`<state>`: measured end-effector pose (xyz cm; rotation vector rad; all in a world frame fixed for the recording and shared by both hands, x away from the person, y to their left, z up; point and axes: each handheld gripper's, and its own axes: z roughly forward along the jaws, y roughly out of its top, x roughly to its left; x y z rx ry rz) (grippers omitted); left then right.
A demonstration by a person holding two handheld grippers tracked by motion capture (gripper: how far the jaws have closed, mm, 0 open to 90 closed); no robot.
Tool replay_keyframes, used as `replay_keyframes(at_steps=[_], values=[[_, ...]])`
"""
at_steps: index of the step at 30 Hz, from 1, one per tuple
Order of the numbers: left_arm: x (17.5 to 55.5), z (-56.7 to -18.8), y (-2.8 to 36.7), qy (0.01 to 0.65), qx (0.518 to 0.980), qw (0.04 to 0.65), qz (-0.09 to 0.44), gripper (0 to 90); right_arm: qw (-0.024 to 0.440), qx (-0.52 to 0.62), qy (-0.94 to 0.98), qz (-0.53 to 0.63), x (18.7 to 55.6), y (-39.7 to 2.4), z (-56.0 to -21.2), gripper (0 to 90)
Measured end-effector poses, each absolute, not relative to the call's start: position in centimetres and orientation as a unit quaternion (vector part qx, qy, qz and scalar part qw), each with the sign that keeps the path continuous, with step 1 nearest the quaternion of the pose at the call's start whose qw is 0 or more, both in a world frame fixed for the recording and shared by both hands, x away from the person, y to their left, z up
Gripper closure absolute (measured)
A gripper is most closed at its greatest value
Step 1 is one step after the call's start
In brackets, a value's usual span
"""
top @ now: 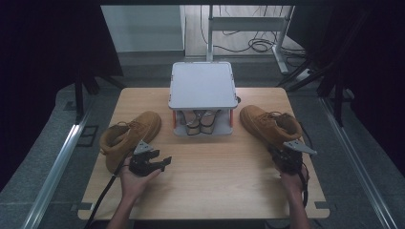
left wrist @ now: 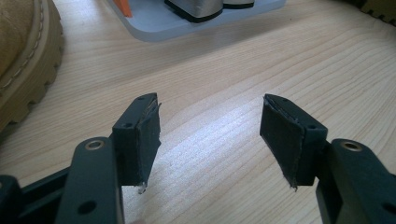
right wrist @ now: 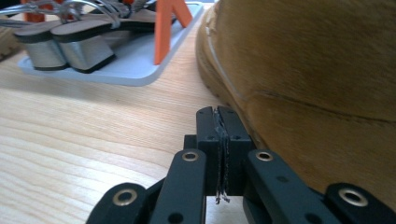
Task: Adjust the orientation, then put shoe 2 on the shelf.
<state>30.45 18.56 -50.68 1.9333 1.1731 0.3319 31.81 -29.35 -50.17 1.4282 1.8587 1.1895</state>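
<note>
Two tan suede boots lie on the wooden table (top: 205, 181). The left boot (top: 129, 133) lies at the left, its lugged sole (left wrist: 28, 79) at the edge of the left gripper view. My left gripper (top: 160, 163) rests beside its heel, jaws wide open over bare wood (left wrist: 210, 135) with nothing between them. The right boot (top: 270, 125) lies at the right. My right gripper (top: 285, 155) sits at that boot's heel end, its pads (right wrist: 218, 126) pressed together, empty, right beside the boot's suede side (right wrist: 317, 93).
A small grey two-tier rack (top: 203, 86) with orange posts (right wrist: 166, 28) stands at the table's far middle. A pair of silver-heeled strappy sandals (right wrist: 65, 42) sits on its lower shelf. Metal rails (top: 62, 152) run along both sides of the table.
</note>
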Motion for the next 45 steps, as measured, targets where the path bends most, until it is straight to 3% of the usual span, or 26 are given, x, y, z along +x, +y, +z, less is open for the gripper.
replay_keyframes(at_steps=[6,9,17,27,34,45], values=[[30.5,-50.6,18.5,0.465,0.77,0.417,0.131,38.1,0.251,0.508,0.691,0.449,31.6,-28.9,-49.7,84.1],[30.5,-50.1,18.3,0.458,0.767,0.428,0.14,39.0,0.249,0.498,0.695,0.455,31.3,-28.6,-49.6,73.1],[30.7,-48.1,17.4,0.429,0.769,0.451,0.148,38.9,0.234,0.485,0.697,0.473,30.1,-28.1,-49.3,60.1],[28.5,-44.9,19.8,0.434,0.746,0.465,0.196,39.1,0.238,0.477,0.683,0.499,29.7,-28.0,-48.5,41.0],[28.1,-42.9,21.7,0.439,0.744,0.456,0.215,38.9,0.234,0.47,0.695,0.491,29.6,-27.4,-48.5,33.4],[29.0,-40.8,23.3,0.439,0.739,0.458,0.228,38.5,0.237,0.473,0.698,0.482,29.7,-27.2,-48.6,33.1]])
